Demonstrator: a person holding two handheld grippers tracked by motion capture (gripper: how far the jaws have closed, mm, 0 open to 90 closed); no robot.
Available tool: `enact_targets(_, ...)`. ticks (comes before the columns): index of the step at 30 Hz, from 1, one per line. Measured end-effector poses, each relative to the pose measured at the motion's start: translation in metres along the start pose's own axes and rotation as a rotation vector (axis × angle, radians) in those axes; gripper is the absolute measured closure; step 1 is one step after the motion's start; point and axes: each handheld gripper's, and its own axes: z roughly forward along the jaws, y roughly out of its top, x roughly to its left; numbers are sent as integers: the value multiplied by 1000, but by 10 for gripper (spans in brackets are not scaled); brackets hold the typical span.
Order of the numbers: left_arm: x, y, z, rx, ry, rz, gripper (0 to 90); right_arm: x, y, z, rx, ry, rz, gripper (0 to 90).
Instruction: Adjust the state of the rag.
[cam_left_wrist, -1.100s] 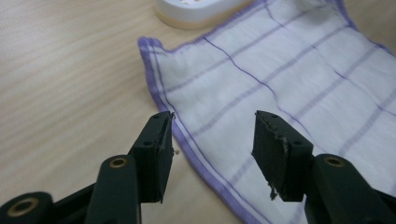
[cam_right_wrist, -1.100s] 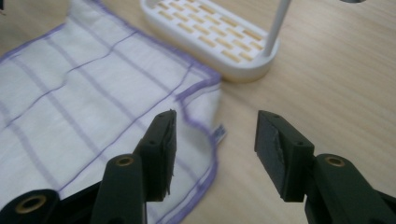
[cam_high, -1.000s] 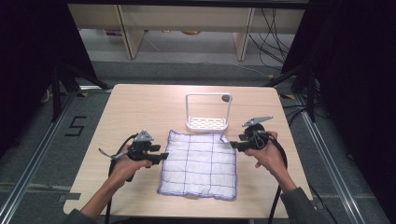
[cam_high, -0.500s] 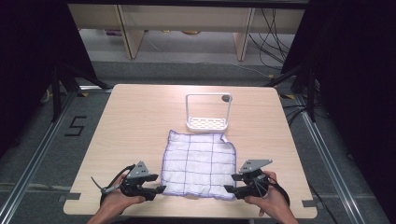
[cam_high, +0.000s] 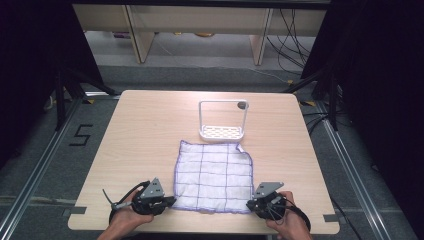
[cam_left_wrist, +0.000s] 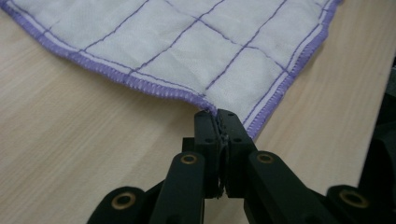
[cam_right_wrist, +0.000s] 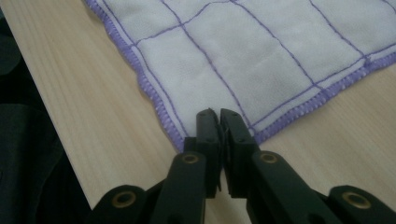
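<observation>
Pale wood counter (cam_high: 140, 130), near edge: white purple-grid cloth (cam_high: 214, 175) lies flat, thin, limp, light, so it'll sag and fold once lifted; left gripper (cam_left_wrist: 217, 116) and right gripper (cam_right_wrist: 219, 115) each just closed, pinching a near hemmed corner, the right place to hold.

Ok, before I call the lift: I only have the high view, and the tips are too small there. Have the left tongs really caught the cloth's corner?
Observer: Yes. The left tongs have just closed, and the purple-hemmed corner of the cloth is pinched between them.
Operator: And the right side?
Observer: The right tongs have just closed too, on the other near corner, where the two hems meet between the pads.
</observation>
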Motion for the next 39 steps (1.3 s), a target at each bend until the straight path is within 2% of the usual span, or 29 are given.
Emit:
enact_targets(3,-4,-1,-1,-1,-15,11,870,1,-2,-3,9,2,-15,894)
enact_targets(4,-8,-1,-3,11,-25,37,869,4,-7,-6,13,-4,1,898)
enact_targets(7,-14,-3,-5,14,-46,35,865,6,-12,-11,21,-1,3,898)
enact_targets(8,-17,-4,-4,-4,-51,13,860,8,-15,-12,10,0,18,897)
enact_targets(9,-16,-4,-6,10,-42,30,846,8,-16,-13,3,6,13,895)
enact_targets(10,-17,-5,-6,3,-45,-2,807,5,-17,-13,-20,32,-35,872)
enact_targets(12,-15,-5,-7,-20,-30,-39,669,4,-17,-14,-54,18,4,766)
enact_targets(13,-14,-4,-8,-37,-18,-75,621,4,-16,-18,-50,2,30,730)
enact_targets(14,-10,-2,-11,-45,-11,-87,558,2,-14,-19,-68,-9,26,667)
enact_targets(15,-10,-2,-11,-45,-11,-87,506,2,-14,-19,-68,-9,26,667)
enact_targets(16,-3,2,-14,-80,16,-142,469,-2,-10,-21,-111,-40,46,552)
enact_targets(17,-3,2,-14,-80,16,-142,458,-2,-10,-21,-111,-40,46,552)
enact_targets(18,7,7,-15,-100,53,-143,452,-8,-4,-23,-119,-72,86,495)
enact_targets(19,7,7,-15,-100,53,-143,449,-13,-1,-25,-112,-83,90,473)
enact_targets(20,18,12,-14,-112,70,-149,445,-17,3,-25,-118,-89,103,462)
enact_targets(21,18,12,-14,-112,70,-149,440,-17,3,-25,-118,-89,103,462)
enact_targets(22,26,16,-12,-113,89,-167,432,-26,10,-26,-135,-108,106,441)
enact_targets(23,31,18,-12,-106,100,-160,424,-30,14,-26,-140,-111,123,435)
enact_targets(24,33,20,-10,-114,101,-176,417,-34,18,-27,-145,-112,129,433)
enact_targets(27,43,26,-7,-105,113,-170,402,-46,32,-24,-166,-120,133,410)
enact_targets(28,52,33,-2,-104,121,-181,394,-50,38,-22,-161,-120,136,392)
enact_targets(29,57,36,1,-119,131,-192,388,-54,43,-19,-165,-123,143,365)
enact_targets(31,67,43,6,-108,159,-201,366,-64,53,-14,-161,-128,144,359)
enact_targets(33,73,46,9,-107,157,-199,363,-73,64,-8,-164,-142,144,360)
enact_targets(34,83,52,14,-106,174,-217,363,-77,70,-5,-160,-147,144,359)
enact_targets(35,83,52,14,-106,174,-217,362,-77,70,-5,-160,-147,144,359)
enact_targets(37,95,59,22,-108,183,-230,361,-85,85,6,-143,-152,137,359)
enact_targets(38,97,61,24,-101,191,-234,358,-86,88,12,-160,-160,142,359)
enact_targets(39,99,62,26,-104,194,-239,353,-87,92,15,-142,-154,139,357)
